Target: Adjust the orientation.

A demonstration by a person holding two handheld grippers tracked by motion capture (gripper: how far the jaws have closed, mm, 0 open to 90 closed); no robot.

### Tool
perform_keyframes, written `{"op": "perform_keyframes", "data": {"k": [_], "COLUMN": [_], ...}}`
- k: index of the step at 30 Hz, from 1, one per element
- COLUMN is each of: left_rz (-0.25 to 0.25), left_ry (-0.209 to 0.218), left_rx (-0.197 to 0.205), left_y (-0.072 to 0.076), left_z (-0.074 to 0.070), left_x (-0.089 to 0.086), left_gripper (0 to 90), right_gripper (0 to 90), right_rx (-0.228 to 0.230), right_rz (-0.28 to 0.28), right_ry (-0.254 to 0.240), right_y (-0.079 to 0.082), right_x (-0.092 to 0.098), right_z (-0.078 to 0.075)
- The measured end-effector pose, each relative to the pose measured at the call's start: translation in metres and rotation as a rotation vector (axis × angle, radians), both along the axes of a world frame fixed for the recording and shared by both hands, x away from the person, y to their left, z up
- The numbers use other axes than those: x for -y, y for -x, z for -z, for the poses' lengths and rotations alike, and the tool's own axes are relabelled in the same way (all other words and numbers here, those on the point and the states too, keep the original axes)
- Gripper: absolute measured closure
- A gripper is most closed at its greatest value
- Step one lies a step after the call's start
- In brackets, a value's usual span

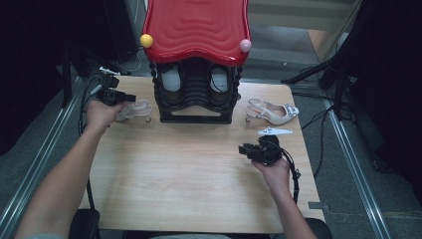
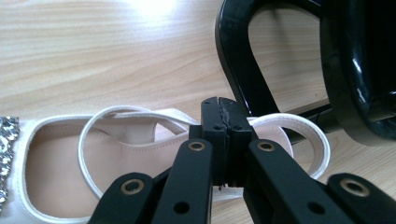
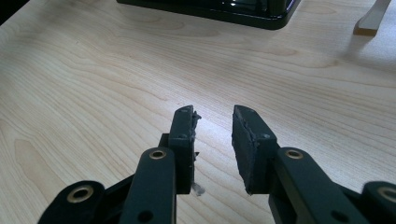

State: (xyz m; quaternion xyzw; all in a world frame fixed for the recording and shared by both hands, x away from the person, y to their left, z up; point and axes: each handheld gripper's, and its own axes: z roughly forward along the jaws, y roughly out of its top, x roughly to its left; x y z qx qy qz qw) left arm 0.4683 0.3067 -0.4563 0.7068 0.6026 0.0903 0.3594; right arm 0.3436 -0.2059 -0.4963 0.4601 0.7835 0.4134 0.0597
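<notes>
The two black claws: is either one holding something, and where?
The left gripper pinches the white sandal by its thin strap. The right gripper is open over the table, holding nothing.

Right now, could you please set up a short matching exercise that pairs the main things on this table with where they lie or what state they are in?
Things:
1. left tool
2. right tool
3. white sandal at the left
4. white sandal at the right
5. shoe rack

Places and states:
A. lies free on the table, right of the rack
B. open, nothing between its jaws, above bare wood
C. black, with a red top, at the table's far edge
D. shut on a white strap
E. left of the rack, its strap gripped

Pairs: 1-D, 2-B, 3-E, 4-A, 5-C
</notes>
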Motion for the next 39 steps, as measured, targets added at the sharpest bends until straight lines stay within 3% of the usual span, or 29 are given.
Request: {"op": "perform_keyframes", "data": {"k": [15,21,24,28,39], "left_rz": [-0.024,-0.023,-0.009,-0.01,0.009], "left_ry": [0.011,-0.003,-0.03,-0.01,-0.035], "left_rx": [-0.033,-0.047,-0.06,-0.078,-0.114], "left_y": [0.018,0.022,0.024,0.026,0.028], "left_z": [0.025,0.028,0.028,0.028,0.027], "left_x": [-0.005,-0.008,-0.014,-0.018,-0.028], "left_gripper": [90.0,90.0,90.0,90.0,90.0], "right_gripper": [70.0,69.4,69.4,69.3,68.5], "right_rx": [-0.009,-0.017,-0.015,-0.02,-0.023], "right_rz": [-0.018,-0.03,-0.034,-0.034,-0.027], "right_ry": [-0.002,-0.001,-0.003,-0.004,-0.003], "right_y": [-0.003,-0.007,-0.007,-0.008,-0.008], "right_x": [-0.006,-0.009,-0.01,-0.01,-0.009], "right_z": [0.001,0.002,0.002,0.002,0.002]}}
